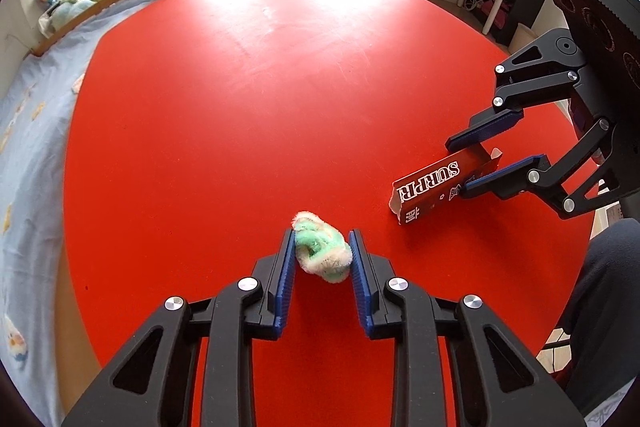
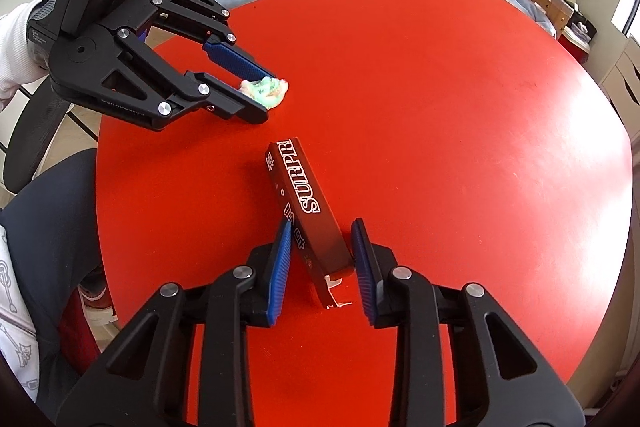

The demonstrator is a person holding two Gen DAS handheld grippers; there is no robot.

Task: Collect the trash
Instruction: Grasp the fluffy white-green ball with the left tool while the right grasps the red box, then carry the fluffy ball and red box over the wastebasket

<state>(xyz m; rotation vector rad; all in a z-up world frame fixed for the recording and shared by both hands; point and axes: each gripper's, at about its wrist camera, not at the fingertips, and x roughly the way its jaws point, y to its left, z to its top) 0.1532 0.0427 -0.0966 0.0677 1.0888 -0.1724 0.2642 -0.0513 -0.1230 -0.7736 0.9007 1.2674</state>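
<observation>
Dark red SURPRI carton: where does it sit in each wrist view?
Left wrist: the dark red cardboard carton lies at right of centre on the red table, its open end between the right gripper fingers.
Right wrist: the carton lies at lower centre, running away from the camera between that gripper's blue pads.
Shared landmark: the green and white fluffy wad between the left gripper fingers.

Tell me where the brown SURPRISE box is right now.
The brown box lies flat on the red table, one end between the open right gripper fingers, right of the green wad.
</observation>
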